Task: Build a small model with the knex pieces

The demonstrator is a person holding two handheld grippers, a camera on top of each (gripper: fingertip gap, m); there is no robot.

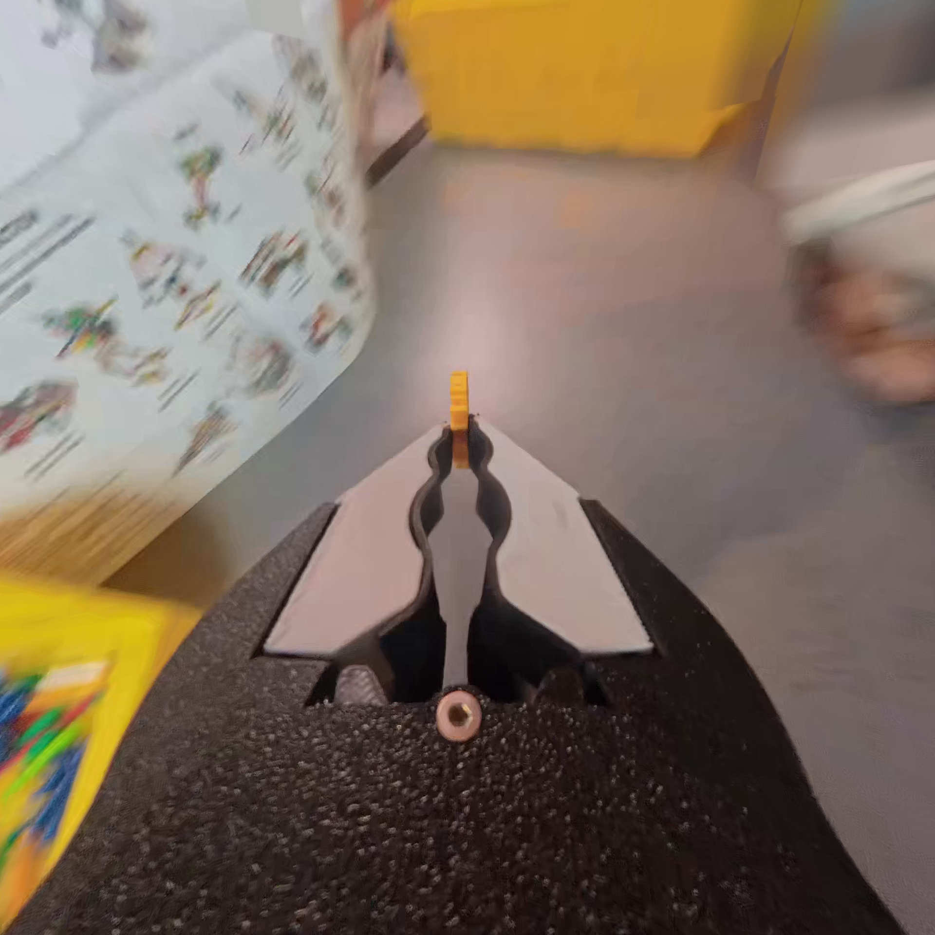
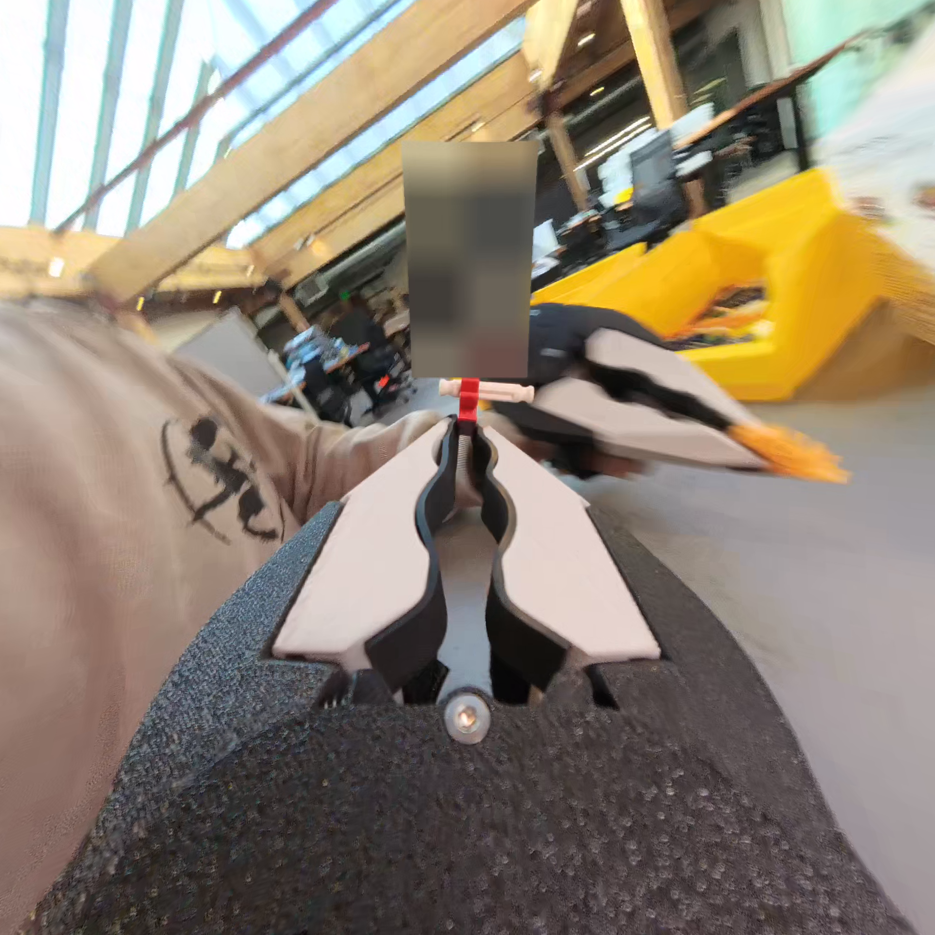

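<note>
My left gripper (image 1: 459,430) is shut on a small orange toothed plastic piece (image 1: 459,405), which stands up from the fingertips above the grey table (image 1: 632,405). My right gripper (image 2: 466,425) is shut on a small red connector piece (image 2: 468,402) with a pale beige rod (image 2: 506,392) pushed through it crosswise. In the right wrist view the left gripper (image 2: 744,445) shows farther off to the right, blurred, with the orange piece (image 2: 789,455) at its tip. In the left wrist view a blurred hand (image 1: 880,344) shows at the right edge.
An open printed instruction booklet (image 1: 177,243) lies at the left. A yellow bin (image 1: 582,71) (image 2: 733,303) holding small coloured parts stands at the back of the table. A yellow box with a colourful picture (image 1: 60,708) lies near left. A person's beige sleeve (image 2: 126,480) fills the left.
</note>
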